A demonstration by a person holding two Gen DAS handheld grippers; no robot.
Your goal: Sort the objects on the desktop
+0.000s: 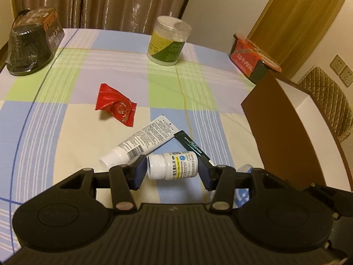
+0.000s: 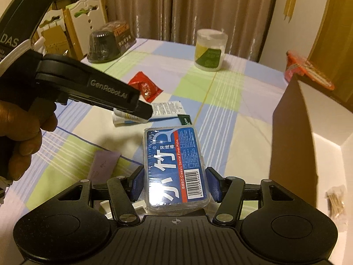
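My left gripper (image 1: 173, 169) is shut on a small white pill bottle (image 1: 173, 165), which lies sideways between the blue pads, lifted above the checked tablecloth (image 1: 77, 132). Under it lie a white tube (image 1: 141, 141) and a dark green lip-balm stick (image 1: 190, 145). A red snack packet (image 1: 115, 106) rests further out. My right gripper (image 2: 174, 184) is shut on a blue box of dental floss picks (image 2: 175, 167), held flat above the cloth. In the right wrist view the left gripper (image 2: 141, 108) crosses from the left, held by a hand (image 2: 19, 132).
A brown-and-white open cardboard box (image 1: 293, 132) (image 2: 308, 137) stands at the right. At the back stand a clear cotton-swab jar (image 1: 168, 42), a black wrapped bowl (image 1: 30, 46) and a red noodle cup (image 1: 253, 55). A lilac paper slip (image 2: 103, 163) lies on the cloth.
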